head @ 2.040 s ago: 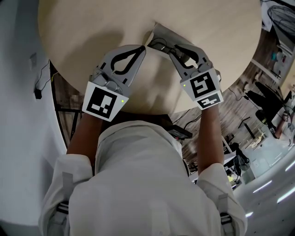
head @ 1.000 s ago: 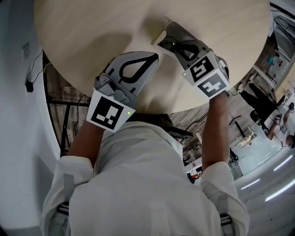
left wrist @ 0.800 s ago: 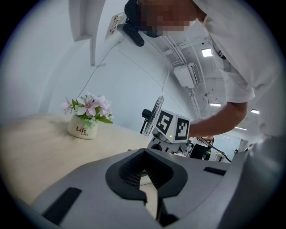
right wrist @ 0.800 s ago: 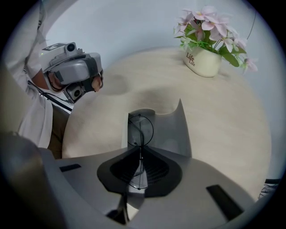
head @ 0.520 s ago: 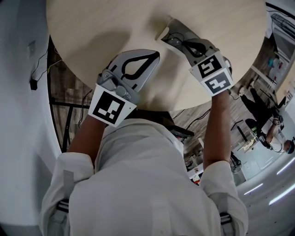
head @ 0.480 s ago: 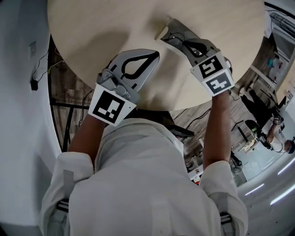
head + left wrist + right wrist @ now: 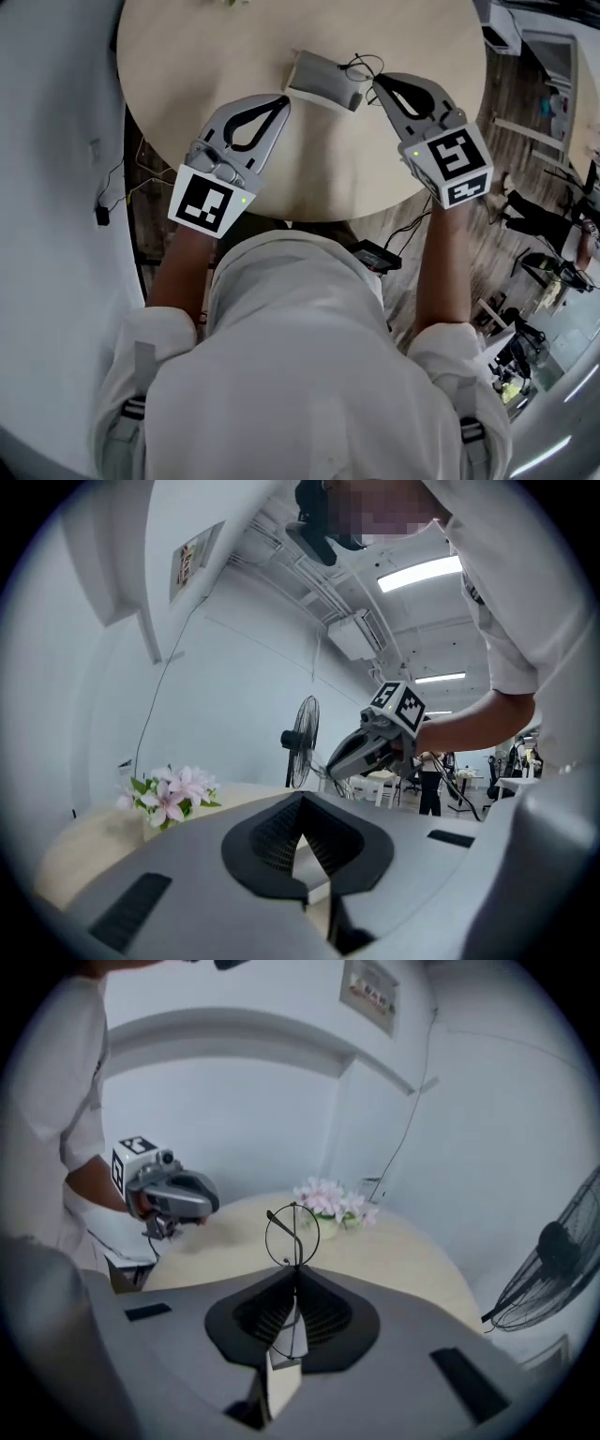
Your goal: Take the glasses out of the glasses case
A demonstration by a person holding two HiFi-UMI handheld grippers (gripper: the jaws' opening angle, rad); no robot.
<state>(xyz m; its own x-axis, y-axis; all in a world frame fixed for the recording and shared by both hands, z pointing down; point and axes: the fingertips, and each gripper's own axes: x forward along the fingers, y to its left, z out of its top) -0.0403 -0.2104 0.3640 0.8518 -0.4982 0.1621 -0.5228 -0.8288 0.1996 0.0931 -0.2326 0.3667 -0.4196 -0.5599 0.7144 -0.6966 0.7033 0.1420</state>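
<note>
The grey glasses case [image 7: 323, 77] lies open on the round wooden table [image 7: 187, 56]. My right gripper [image 7: 376, 82] is just right of the case, shut on the thin wire glasses [image 7: 361, 67], which are lifted clear of it. In the right gripper view one round lens [image 7: 292, 1233] stands up above the closed jaws of the right gripper [image 7: 296, 1277]. My left gripper [image 7: 285, 99] is shut at the case's near left corner; whether it touches the case I cannot tell. In the left gripper view the left gripper [image 7: 298, 841] has its jaws together, with a pale bit of case [image 7: 317, 892] behind them.
A small pot of pink flowers [image 7: 329, 1201] stands at the table's far side, also seen as flowers [image 7: 171, 793] in the left gripper view. A standing fan [image 7: 300, 739] and office desks lie beyond the table. The table's near edge [image 7: 309, 214] is close to my body.
The right gripper has drawn the glasses out of the case and moved right of it. The left gripper stayed by the case's left corner. The head view has shifted.
</note>
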